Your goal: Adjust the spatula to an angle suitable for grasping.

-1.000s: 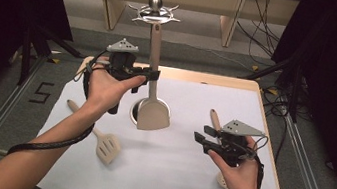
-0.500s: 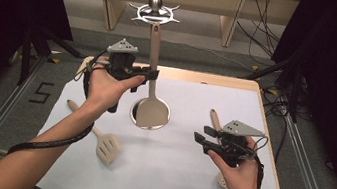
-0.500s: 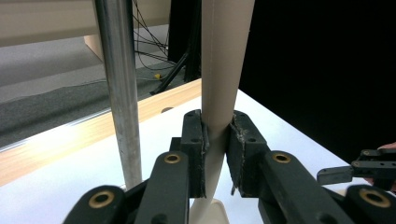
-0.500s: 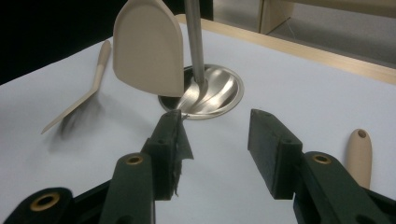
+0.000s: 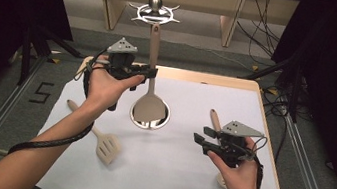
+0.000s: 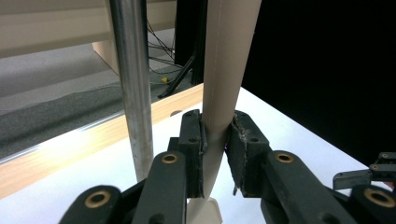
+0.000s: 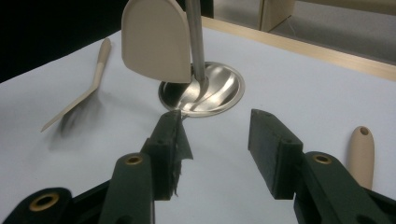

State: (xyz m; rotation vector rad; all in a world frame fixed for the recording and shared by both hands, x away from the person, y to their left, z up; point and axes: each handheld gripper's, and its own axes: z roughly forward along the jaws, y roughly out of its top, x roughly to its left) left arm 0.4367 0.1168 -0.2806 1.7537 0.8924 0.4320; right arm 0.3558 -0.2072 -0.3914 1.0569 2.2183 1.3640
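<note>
left gripper [image 5: 145, 72] raised, clamping spatula [image 5: 147, 102] handle

I see the stand base [image 5: 150, 113] mid-desk [image 5: 183, 187], solid spatula [image 5: 147, 102] hanging right over it. Slotted spatula [image 5: 99, 137] lies to its left; a third utensil [image 5: 214, 120] lies right, beside the right gripper [image 5: 204, 136].

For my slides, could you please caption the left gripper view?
Left tool clamps a beige spatula's handle beside the steel rack pole.
</note>
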